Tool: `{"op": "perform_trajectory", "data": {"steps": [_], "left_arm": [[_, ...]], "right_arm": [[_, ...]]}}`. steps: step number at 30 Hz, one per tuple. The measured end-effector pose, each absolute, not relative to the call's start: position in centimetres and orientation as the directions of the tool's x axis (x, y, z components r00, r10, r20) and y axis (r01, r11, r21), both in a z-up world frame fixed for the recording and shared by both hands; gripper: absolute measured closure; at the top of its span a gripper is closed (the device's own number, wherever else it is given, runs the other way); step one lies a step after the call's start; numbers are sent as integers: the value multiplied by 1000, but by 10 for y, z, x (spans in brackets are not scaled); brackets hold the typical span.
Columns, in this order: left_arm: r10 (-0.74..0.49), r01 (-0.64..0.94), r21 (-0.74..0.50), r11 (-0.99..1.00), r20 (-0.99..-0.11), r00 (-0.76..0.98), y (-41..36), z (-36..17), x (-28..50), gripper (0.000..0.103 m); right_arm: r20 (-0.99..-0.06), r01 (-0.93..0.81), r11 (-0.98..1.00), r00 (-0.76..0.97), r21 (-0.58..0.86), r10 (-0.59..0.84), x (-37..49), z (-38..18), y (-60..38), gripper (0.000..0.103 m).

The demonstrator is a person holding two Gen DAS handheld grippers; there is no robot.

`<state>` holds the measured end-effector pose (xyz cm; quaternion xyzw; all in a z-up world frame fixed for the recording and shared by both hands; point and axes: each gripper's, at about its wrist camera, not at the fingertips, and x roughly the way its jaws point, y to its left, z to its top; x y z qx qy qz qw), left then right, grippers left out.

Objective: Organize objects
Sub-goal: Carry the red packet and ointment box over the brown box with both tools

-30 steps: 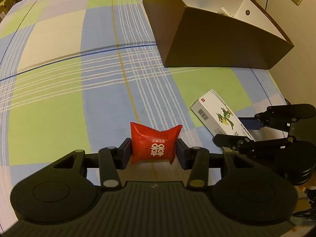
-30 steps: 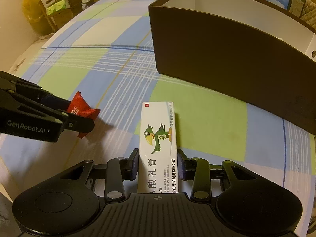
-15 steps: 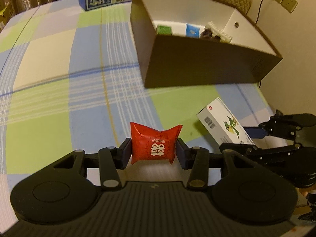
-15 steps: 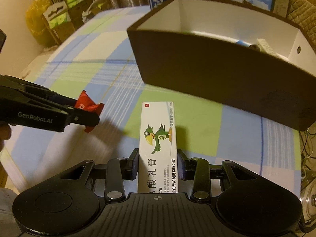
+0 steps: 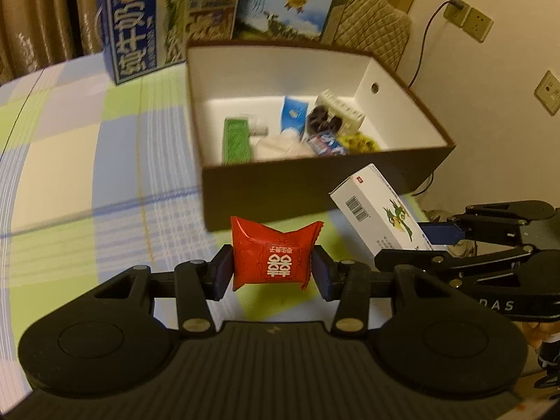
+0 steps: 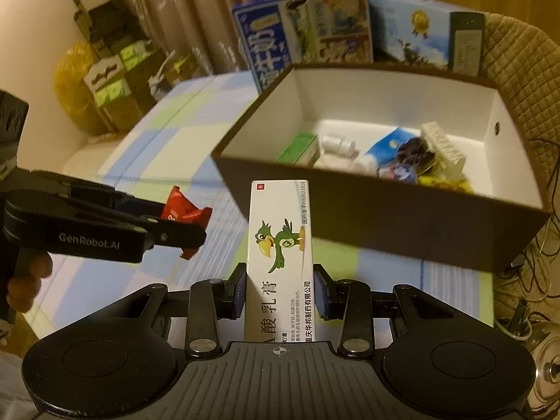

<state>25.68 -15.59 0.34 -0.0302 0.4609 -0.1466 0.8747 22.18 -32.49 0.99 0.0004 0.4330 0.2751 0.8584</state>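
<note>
Above the checked cloth, short of the box [image 5: 315, 189], the left gripper [image 5: 272, 268] pinches a red candy packet [image 5: 271, 255]; it looks light, soft and crinkly, best held across its padded middle. The right gripper [image 6: 279, 292] clamps a stiff, light carton [image 6: 280, 245] by its long sides.

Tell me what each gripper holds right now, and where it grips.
Left gripper pinches the red candy packet across its sides; right gripper clamps the white ointment box by its long sides, near its lower end.

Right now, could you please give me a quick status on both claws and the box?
Left claw shut on red candy packet. Right claw shut on white ointment carton. Brown box open ahead, partly filled. Nothing blocking.
</note>
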Motion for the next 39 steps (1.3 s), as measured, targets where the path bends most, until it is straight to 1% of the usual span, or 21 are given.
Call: {"op": "perform_trajectory", "data": {"steps": [12, 22, 29, 36, 39], "left_arm": [[-293, 271, -162, 949, -768, 569, -186, 25, 298, 61], [-285, 268, -150, 952, -756, 590, -200, 31, 346, 61], [-269, 264, -132, 955, -756, 597, -208, 32, 378, 61], [-250, 253, -117, 960, -764, 594, -214, 27, 412, 61], [-237, 247, -106, 963, -772, 590, -216, 22, 425, 61]], "right_arm": [[-699, -434, 862, 532, 261, 479, 255, 36, -348, 68], [-647, -416, 870, 593, 263, 479, 306, 56, -364, 68], [-660, -412, 881, 598, 233, 454, 341, 53, -367, 68], [-683, -409, 894, 602, 182, 414, 371, 36, -365, 68], [-692, -409, 893, 591, 187, 415, 387, 29, -366, 68]]}}
